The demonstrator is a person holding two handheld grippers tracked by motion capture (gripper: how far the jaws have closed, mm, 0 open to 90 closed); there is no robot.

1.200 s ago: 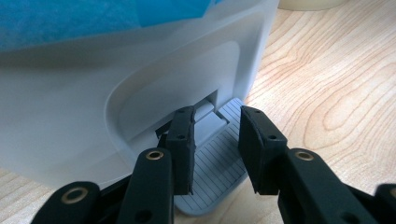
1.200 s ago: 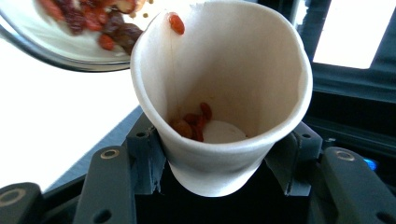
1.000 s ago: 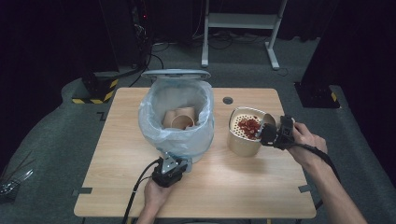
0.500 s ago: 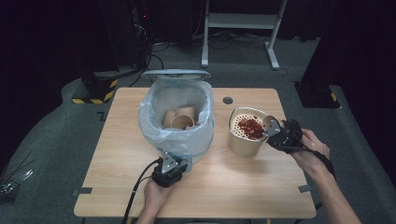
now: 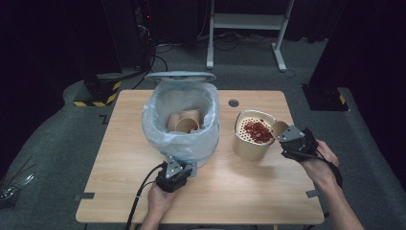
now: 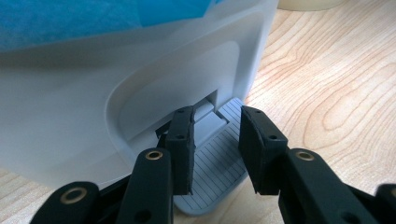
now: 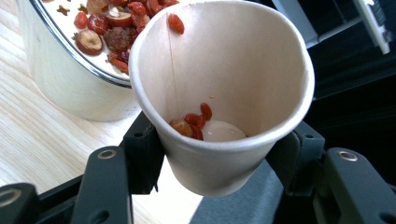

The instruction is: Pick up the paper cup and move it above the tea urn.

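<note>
My right gripper [image 5: 283, 135] is shut on a paper cup [image 5: 279, 128] beside the right rim of a beige container [image 5: 248, 147]. Its jaws have just been opening a little, but the pads still pinch the cup [image 7: 233, 70], which holds a few red berries. A strainer insert heaped with red berries and dried fruit [image 5: 256, 130] tops the container [image 7: 60, 93]. My left gripper [image 5: 178, 168] rests at the foot of a white pedal bin [image 5: 182, 141] whose lid stands up. In the left gripper view its jaws [image 6: 217, 121] stand apart over the grey ribbed pedal [image 6: 219, 163], gripping nothing.
The bin has a blue bag liner [image 5: 158, 115] with paper cups [image 5: 184, 122] lying inside. A round cable hole [image 5: 233, 102] is in the wooden table [image 5: 239, 191] behind the container. Dark floor, cables and a metal stand lie beyond the far edge.
My right gripper has drawn the cup a little to the right and nearer, off the container's top. The left gripper has stayed at the pedal.
</note>
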